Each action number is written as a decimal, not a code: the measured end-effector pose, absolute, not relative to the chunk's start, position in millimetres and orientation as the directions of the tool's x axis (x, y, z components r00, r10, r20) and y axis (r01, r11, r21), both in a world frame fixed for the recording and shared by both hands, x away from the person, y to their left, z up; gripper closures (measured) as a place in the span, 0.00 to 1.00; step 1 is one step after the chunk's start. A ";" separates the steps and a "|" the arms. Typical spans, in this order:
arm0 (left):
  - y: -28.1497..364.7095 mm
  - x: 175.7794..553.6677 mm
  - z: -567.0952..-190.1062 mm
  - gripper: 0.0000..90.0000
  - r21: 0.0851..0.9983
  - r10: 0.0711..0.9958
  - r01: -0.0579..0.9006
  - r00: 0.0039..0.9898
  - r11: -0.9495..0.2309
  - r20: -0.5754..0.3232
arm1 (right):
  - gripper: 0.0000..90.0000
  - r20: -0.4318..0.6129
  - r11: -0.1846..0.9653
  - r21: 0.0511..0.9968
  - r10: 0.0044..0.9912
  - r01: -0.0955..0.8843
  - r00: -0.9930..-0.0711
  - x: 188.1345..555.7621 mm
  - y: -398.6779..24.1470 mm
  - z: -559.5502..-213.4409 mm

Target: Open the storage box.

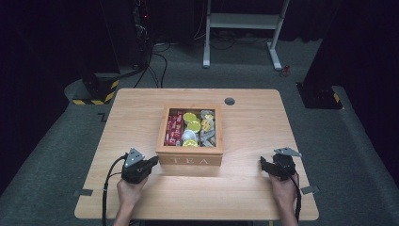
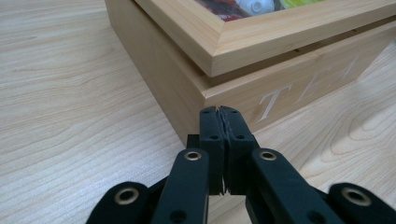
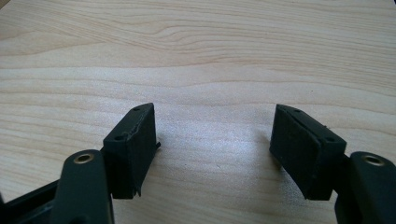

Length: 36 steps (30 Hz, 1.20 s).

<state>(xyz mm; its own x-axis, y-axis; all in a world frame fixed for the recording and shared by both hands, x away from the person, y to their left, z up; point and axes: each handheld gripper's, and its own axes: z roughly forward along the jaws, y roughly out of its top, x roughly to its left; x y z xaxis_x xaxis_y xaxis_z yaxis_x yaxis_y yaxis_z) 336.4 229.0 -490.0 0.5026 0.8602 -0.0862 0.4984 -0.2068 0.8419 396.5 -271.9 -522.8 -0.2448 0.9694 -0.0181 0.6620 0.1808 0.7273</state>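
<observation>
wooden table [image 1: 244, 188] | tea box [image 1: 189, 160] lid glazed, sachets perhaps blurred

Tea box [image 1: 189, 159] stands at the middle of the table [image 1: 249, 188]. Left gripper [image 1: 151, 163] sits just beside the box's near left corner. Right gripper [image 1: 264, 164] rests right of the box, well apart. Packets [image 1: 175, 127] lie inside the box.

We read "TEA" in pale capitals on the front wall of the wooden box [image 1: 189, 160]; we make out no other legible text.
</observation>
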 end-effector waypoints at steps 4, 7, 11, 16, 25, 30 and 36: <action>228.7 337.6 -488.6 1.00 0.845 0.858 0.497 0.505 -0.197 -0.097 | 0.35 -0.018 0.181 0.727 0.969 0.662 -0.245 396.5 -271.9 -522.8; 229.0 338.1 -487.8 1.00 0.846 0.859 0.499 0.501 -0.188 -0.105 | 0.35 -0.018 0.181 0.727 0.969 0.662 -0.245 396.5 -271.9 -522.8; 227.8 338.3 -486.4 1.00 0.847 0.860 0.499 0.498 -0.183 -0.108 | 0.35 -0.018 0.181 0.727 0.969 0.662 -0.245 396.5 -271.9 -522.8; 224.4 340.9 -482.2 1.00 0.851 0.860 0.490 0.501 -0.188 -0.098 | 0.35 -0.018 0.181 0.727 0.969 0.662 -0.245 396.4 -271.9 -522.8; 216.8 344.7 -480.9 1.00 0.852 0.855 0.488 0.510 -0.190 -0.101 | 0.34 -0.017 0.182 0.727 0.969 0.663 -0.246 396.4 -271.8 -522.8; 216.9 345.1 -480.4 1.00 0.852 0.854 0.488 0.510 -0.192 -0.099 | 0.34 -0.020 0.184 0.728 0.968 0.660 -0.249 396.6 -272.0 -522.9; 215.9 345.7 -478.5 1.00 0.851 0.856 0.488 0.508 -0.192 -0.098 | 0.34 -0.020 0.184 0.728 0.968 0.660 -0.249 396.6 -271.9 -522.9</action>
<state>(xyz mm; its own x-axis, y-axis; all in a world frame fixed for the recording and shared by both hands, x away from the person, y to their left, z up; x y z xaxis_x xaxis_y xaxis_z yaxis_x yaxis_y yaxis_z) 345.7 215.9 -478.5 0.5078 0.8559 -0.0979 0.4880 -0.1921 0.8514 396.6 -271.9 -522.9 -0.2488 0.9684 -0.0196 0.6603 0.1843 0.7280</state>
